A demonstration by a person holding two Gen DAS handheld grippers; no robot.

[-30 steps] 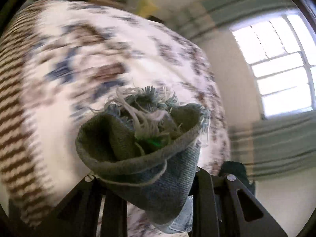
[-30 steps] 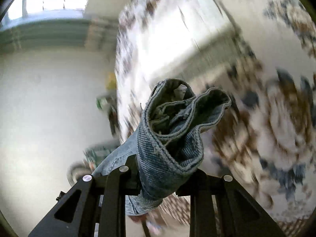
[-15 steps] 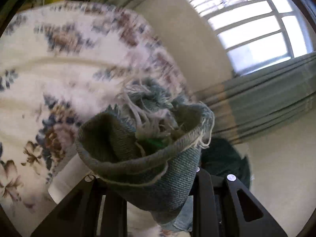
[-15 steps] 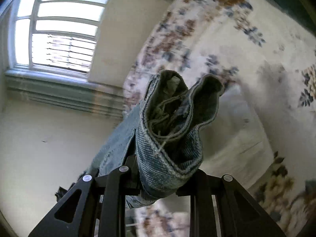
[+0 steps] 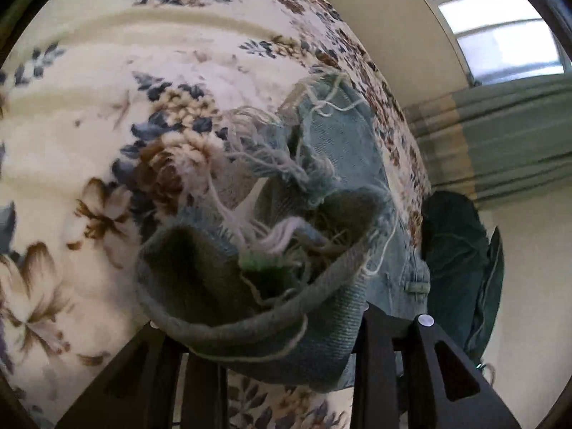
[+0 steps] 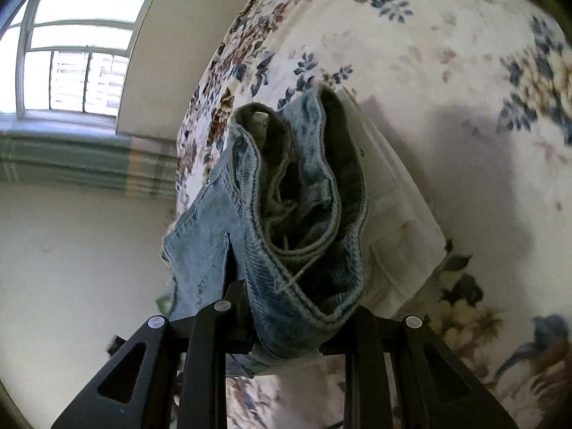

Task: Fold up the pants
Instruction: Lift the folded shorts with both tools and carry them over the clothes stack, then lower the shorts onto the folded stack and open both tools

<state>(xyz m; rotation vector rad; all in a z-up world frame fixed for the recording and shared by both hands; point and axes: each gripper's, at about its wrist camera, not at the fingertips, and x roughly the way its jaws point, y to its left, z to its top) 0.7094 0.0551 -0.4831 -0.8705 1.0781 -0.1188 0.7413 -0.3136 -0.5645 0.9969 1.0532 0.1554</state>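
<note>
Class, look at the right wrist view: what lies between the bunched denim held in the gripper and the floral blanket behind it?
A folded cream-white cloth lies between the jeans and the floral blanket, resting on the blanket; it shows in the right wrist view.

One pair of jeans [image 5: 332, 339], two claws, one floral blanket [image 5: 107, 114], one white folded cloth [image 6: 400, 214], perhaps one dark garment [image 5: 454, 250].
</note>
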